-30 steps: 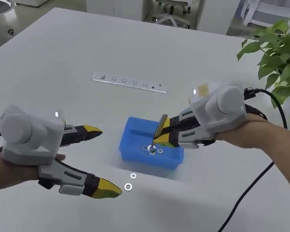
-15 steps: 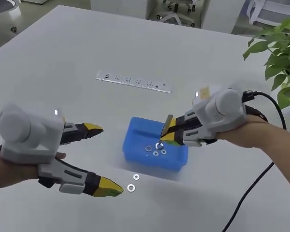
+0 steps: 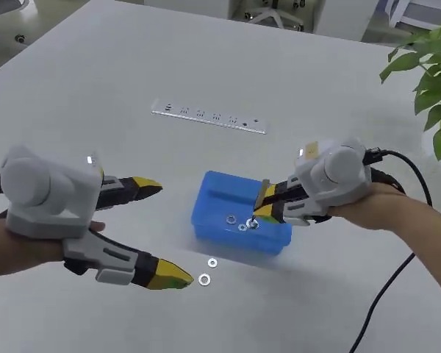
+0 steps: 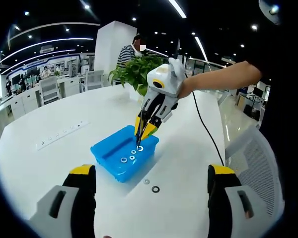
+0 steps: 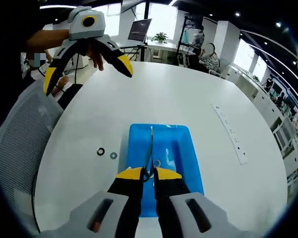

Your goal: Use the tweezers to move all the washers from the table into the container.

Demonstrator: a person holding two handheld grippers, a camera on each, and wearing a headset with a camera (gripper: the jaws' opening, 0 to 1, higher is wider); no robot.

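Observation:
A blue container (image 3: 213,187) sits mid-table with three washers (image 3: 242,226) on its floor. My right gripper (image 3: 268,206) is shut on the tweezers (image 3: 256,217), whose tips reach down among those washers; I cannot tell whether they pinch one. From the right gripper view, the tweezers (image 5: 150,146) run out over the container (image 5: 176,163). Two washers (image 3: 208,271) lie on the table in front of the container, also seen as washers (image 5: 107,153) left of it. My left gripper (image 3: 165,232) hovers open and holds nothing, left of these. Its view shows the container (image 4: 104,148) and the right gripper (image 4: 149,126).
A white power strip (image 3: 209,118) lies beyond the container. A potted plant (image 3: 434,66) stands at the table's right edge. A black cable (image 3: 397,272) trails from the right gripper toward the near edge. Office chairs (image 3: 268,15) stand past the far edge.
The right gripper has tipped the tweezers down flatter, with their tips low inside the container. The left gripper has held its place, open. The head camera has shifted a little.

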